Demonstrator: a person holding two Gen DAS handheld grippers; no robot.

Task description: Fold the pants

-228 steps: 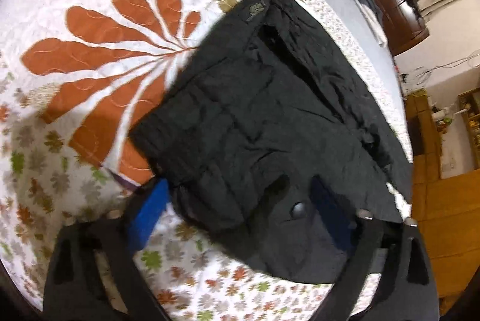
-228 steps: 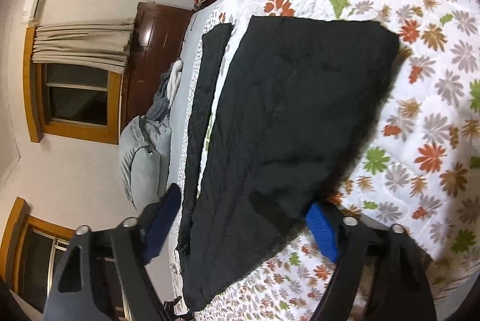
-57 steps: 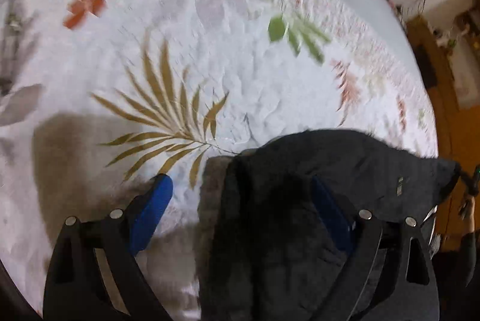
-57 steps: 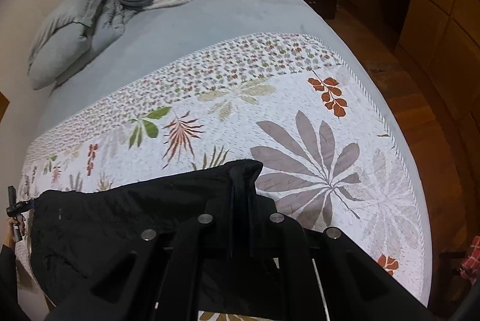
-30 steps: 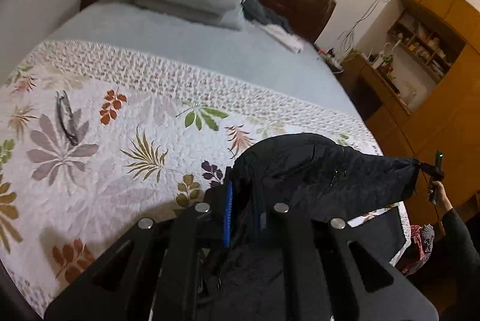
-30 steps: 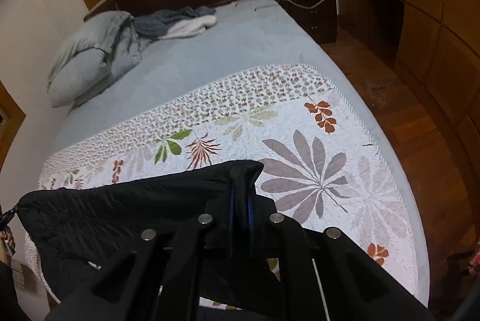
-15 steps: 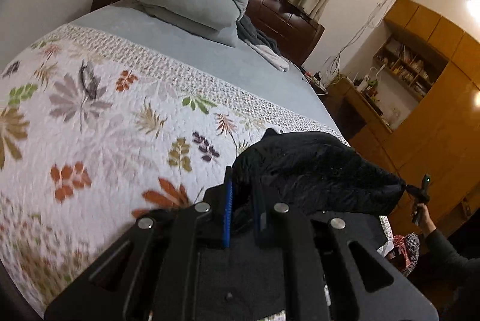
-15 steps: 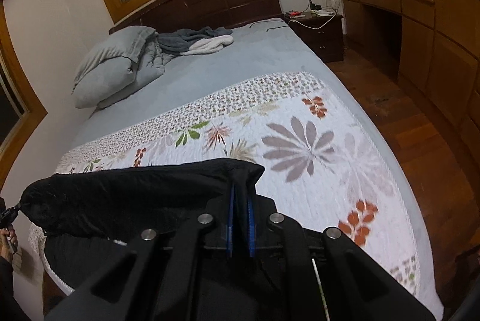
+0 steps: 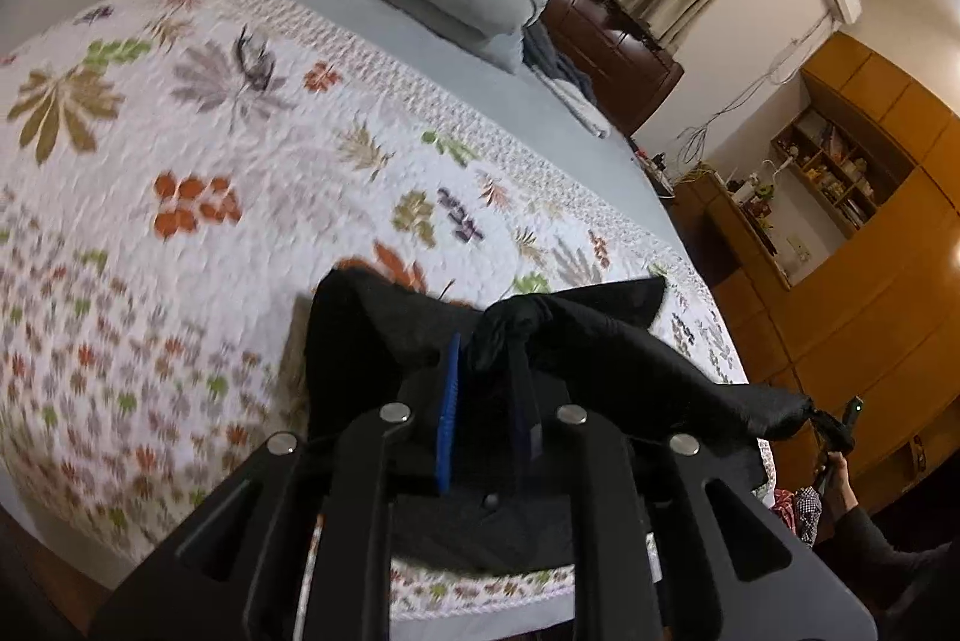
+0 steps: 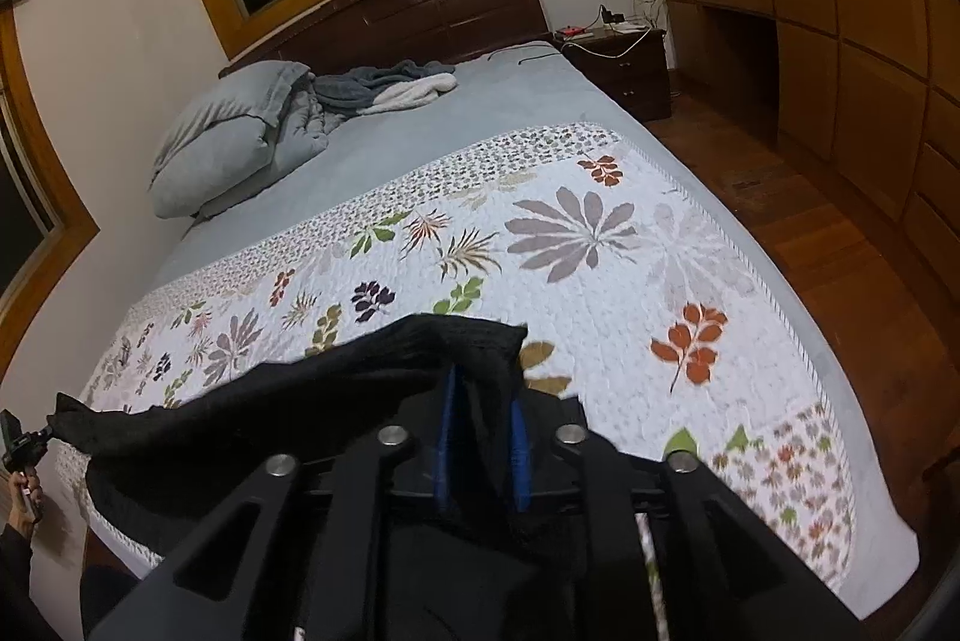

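Pants [image 9: 606, 359], black and crumpled, hang stretched between two handheld grippers above the near end of a bed. In the left wrist view the left gripper [image 9: 483, 371] fills the lower middle of the frame, and a bunched knot of the black cloth sits between its blue-padded fingers [image 9: 449, 401]. Its jaws are just beginning to part, with the cloth bunched between the pads and no clear gap showing. From there the fabric runs toward four o'clock, ending in a corner near the right edge, where the other gripper and the hand [image 9: 837, 467] holding it show, small and dark.

In the right wrist view the right gripper [image 10: 480, 437] sits at six o'clock. A fold of the pants [image 10: 336, 389] drapes between its blue pads [image 10: 447, 431]; these jaws are opening, and whether the pads are still pressing the cloth cannot be told. The cloth stretches toward nine o'clock, to a corner at the left edge beside a hand [image 10: 21, 491].

Beneath lies a white quilt [image 10: 600, 293] printed with leaves in rust, grey, green and purple. At twelve o'clock the grey sheet [image 10: 468, 125] carries grey pillows [image 10: 234, 143] and a dark wooden headboard [image 10: 420, 11]. Wooden cabinets [image 10: 870, 71] stand at two o'clock.
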